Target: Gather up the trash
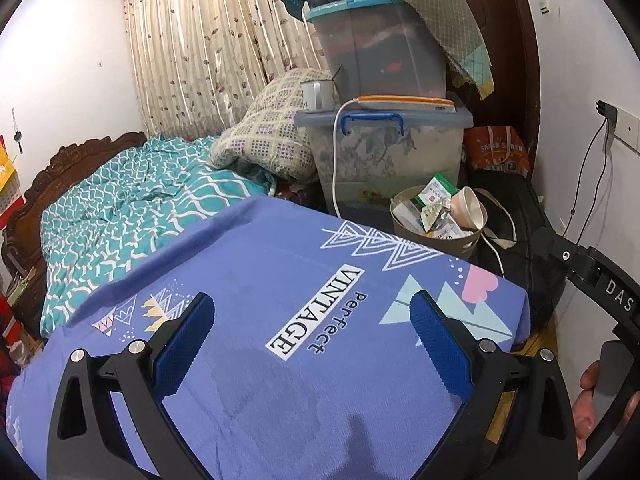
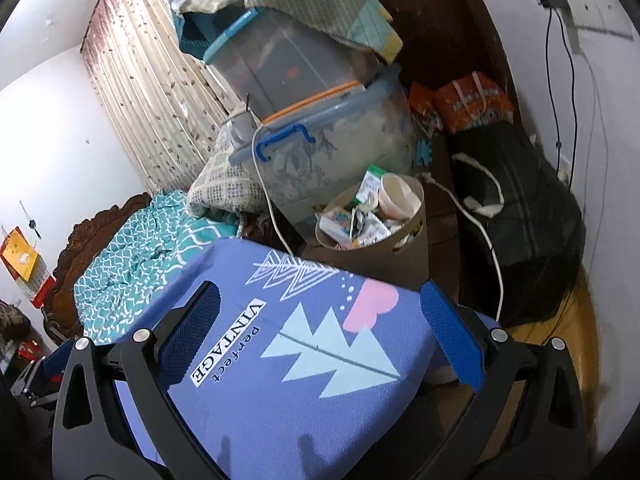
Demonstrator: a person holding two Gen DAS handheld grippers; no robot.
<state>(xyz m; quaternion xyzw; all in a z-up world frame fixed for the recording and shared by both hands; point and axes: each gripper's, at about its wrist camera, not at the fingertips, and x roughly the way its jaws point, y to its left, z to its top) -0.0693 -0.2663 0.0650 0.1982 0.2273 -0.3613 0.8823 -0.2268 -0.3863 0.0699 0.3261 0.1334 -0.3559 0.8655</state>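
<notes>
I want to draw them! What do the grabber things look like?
Both the left gripper and right gripper have black curved frames with cut-out holes and round silver bolts. Their jaws carry bright blue, bumpy-textured pads. In the left view, the right one's black handle has white letters "DAS".

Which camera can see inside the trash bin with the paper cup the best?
The right wrist view. It looks down into the trash bin, showing the paper cup, the wrappers and the bin's side with its handle slot. The left wrist view shows the bin farther off, its lower part hidden behind the purple sheet.
</notes>
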